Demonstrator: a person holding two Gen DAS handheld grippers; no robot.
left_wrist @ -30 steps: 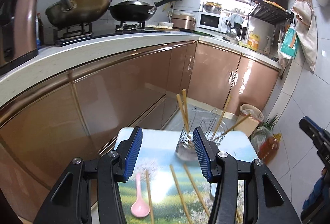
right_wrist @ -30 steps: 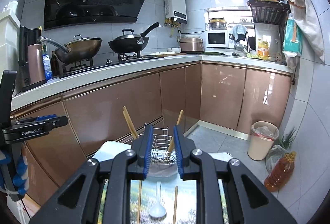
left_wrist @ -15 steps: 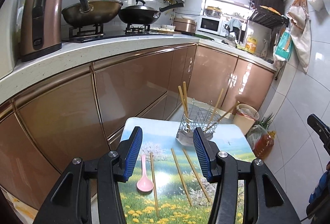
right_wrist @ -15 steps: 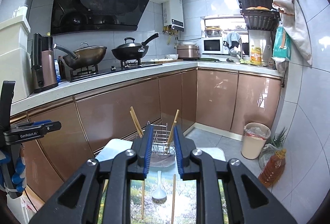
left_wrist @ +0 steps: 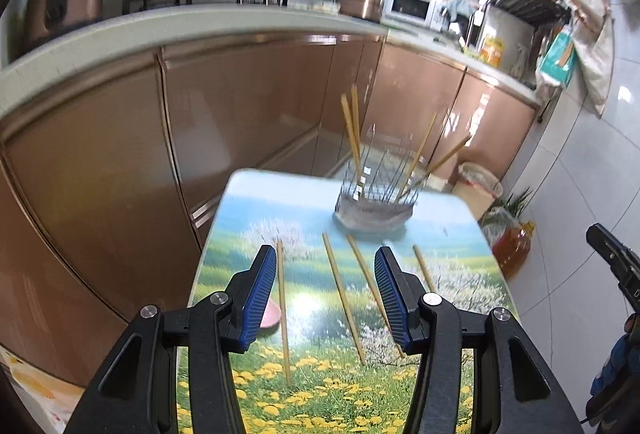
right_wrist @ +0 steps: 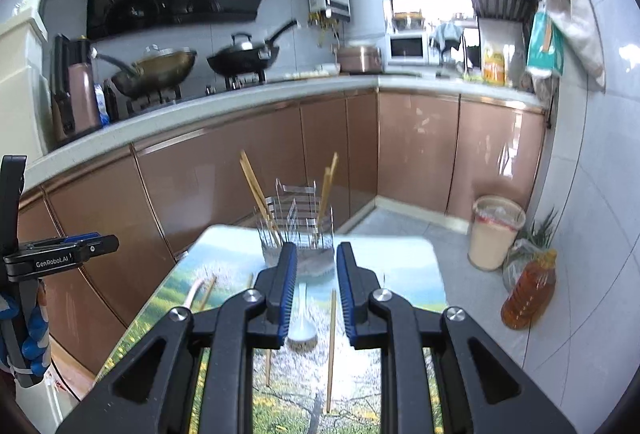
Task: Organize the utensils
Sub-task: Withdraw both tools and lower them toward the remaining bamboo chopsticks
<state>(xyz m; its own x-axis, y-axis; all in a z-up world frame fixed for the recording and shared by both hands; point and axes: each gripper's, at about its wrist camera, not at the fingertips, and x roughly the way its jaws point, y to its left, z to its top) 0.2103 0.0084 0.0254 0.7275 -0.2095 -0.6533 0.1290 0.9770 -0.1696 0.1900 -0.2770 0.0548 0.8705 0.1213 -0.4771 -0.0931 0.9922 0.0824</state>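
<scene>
Loose chopsticks (left_wrist: pixel 283 308) are framed by the wide-spread left gripper (left_wrist: pixel 325 298) (empty), while the narrowly parted right gripper (right_wrist: pixel 317 290) is held above a white spoon (right_wrist: pixel 302 324).

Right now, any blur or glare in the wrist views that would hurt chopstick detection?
Left wrist: motion blur smears the wire holder and counter; glare patch on the table between loose chopsticks. Right wrist: milder blur, white spoon readable; strong fisheye bending in both.
</scene>
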